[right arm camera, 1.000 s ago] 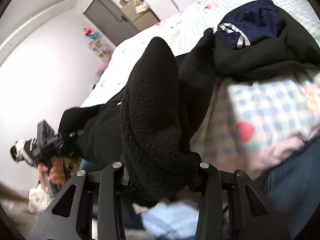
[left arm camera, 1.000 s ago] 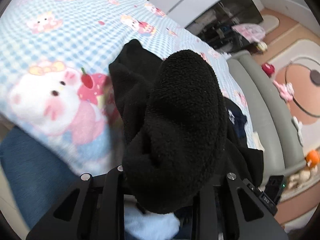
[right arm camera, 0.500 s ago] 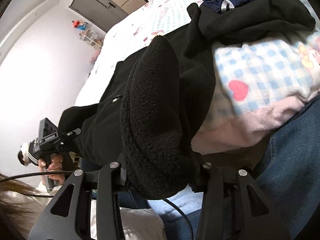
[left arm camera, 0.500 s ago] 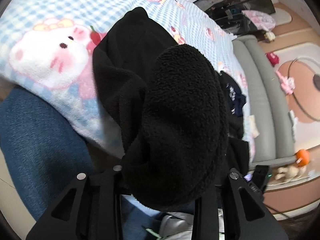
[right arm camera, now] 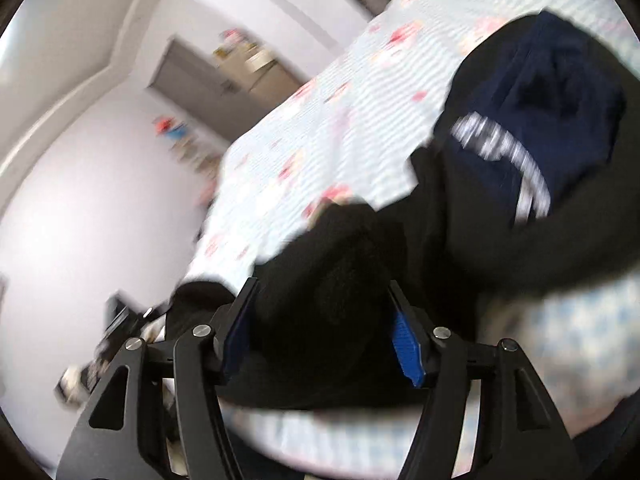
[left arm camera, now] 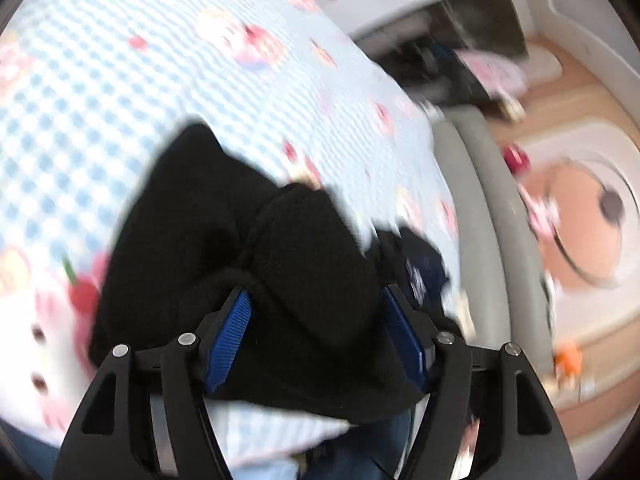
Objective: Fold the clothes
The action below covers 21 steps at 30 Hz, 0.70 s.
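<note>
Both your left gripper (left arm camera: 316, 328) and right gripper (right arm camera: 322, 330) are opening off the black fleece (left arm camera: 248, 240) at the bed's (left arm camera: 200, 80) near edge, so let it settle flat before re-gripping.

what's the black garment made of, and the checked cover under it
Black garment: seemingly fleece or sherpa knit, matte; its nubby, fuzzy pile shows between the opening left gripper jaws. Checked cover: apparently soft printed plush or flannel, matte, though motion blur hides its weave.
</note>
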Available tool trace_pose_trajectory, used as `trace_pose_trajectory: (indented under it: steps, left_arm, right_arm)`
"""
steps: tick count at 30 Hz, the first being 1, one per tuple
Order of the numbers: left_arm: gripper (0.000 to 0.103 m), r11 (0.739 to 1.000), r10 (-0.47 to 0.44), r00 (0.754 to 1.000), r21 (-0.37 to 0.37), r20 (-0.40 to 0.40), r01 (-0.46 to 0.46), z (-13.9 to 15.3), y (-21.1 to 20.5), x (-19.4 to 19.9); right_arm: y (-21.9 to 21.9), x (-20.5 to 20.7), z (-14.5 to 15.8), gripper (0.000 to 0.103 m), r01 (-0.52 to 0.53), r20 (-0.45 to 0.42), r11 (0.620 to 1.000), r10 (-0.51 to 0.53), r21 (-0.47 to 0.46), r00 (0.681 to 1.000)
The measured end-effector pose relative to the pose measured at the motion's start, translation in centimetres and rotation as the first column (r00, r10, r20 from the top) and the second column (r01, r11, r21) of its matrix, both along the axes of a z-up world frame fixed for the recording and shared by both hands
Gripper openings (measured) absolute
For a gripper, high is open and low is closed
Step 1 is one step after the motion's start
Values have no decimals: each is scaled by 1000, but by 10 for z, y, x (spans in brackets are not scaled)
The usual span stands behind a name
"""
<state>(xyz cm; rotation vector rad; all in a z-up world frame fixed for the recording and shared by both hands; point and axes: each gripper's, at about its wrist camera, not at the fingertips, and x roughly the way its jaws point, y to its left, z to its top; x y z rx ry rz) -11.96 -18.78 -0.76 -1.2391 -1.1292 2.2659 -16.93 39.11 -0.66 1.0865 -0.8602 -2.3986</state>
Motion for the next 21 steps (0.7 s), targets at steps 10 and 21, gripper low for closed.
trace_pose_trajectory:
  steps: [10, 21]
  left_arm:
    - [74, 985, -28, 999, -171, -43, 20, -52, -11, 14]
    - [26, 947, -165, 986, -277, 14, 163, -97, 44, -15]
  right_arm:
    - [-11, 32, -16, 78, -17, -74, 975, 34, 222, 997]
    - [-39, -31, -104, 69, -165, 155, 961, 133, 222, 979]
